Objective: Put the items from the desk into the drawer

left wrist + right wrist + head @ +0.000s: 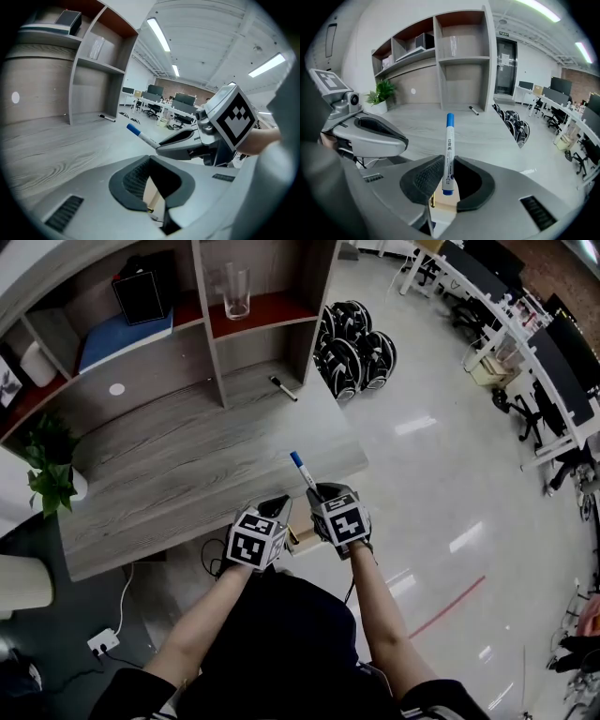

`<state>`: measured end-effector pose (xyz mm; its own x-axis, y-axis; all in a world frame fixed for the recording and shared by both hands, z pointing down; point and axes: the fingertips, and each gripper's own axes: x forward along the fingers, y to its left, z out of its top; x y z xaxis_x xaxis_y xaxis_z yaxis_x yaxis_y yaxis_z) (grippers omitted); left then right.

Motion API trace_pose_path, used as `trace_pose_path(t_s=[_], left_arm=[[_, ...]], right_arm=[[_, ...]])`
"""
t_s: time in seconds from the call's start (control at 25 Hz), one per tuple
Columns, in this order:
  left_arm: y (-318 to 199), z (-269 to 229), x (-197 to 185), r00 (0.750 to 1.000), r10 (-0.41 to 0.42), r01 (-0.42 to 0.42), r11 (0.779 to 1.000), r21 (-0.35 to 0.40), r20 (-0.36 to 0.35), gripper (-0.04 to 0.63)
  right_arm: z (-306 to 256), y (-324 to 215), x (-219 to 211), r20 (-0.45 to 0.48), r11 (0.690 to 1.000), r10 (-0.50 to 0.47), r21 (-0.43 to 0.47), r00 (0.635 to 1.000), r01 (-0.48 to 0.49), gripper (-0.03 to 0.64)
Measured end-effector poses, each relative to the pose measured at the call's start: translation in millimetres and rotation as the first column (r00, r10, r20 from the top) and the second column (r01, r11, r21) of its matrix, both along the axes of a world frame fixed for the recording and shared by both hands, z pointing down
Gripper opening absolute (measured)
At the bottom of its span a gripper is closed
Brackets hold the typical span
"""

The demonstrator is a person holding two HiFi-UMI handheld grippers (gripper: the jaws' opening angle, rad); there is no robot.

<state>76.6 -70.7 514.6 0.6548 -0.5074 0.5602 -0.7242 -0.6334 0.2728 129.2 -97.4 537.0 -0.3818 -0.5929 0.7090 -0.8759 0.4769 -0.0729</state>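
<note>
The blue marker (449,140) is pinched in the right tool (450,174), long axis along the jaws, with the drawer (302,540) just beneath; the left tool (152,176) is held spread, empty.

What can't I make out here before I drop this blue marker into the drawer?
Drawer: in the head view the left gripper and right gripper cover it; only a pale wooden edge shows, its inside unseen.
Black marker on the desk: too small in every view to tell whether capped.
Blue marker print: too small to read in the right gripper view.
</note>
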Motion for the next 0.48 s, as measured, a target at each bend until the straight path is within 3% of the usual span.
trace_pose_path(t_s=[0.48], left_arm=[[37,21,35,0.993,0.108,-0.107,0.994,-0.027,0.037,0.003]], right_arm=[[18,48,49,0.044,0.989,0.149,-0.028,0.988,-0.148,0.06]])
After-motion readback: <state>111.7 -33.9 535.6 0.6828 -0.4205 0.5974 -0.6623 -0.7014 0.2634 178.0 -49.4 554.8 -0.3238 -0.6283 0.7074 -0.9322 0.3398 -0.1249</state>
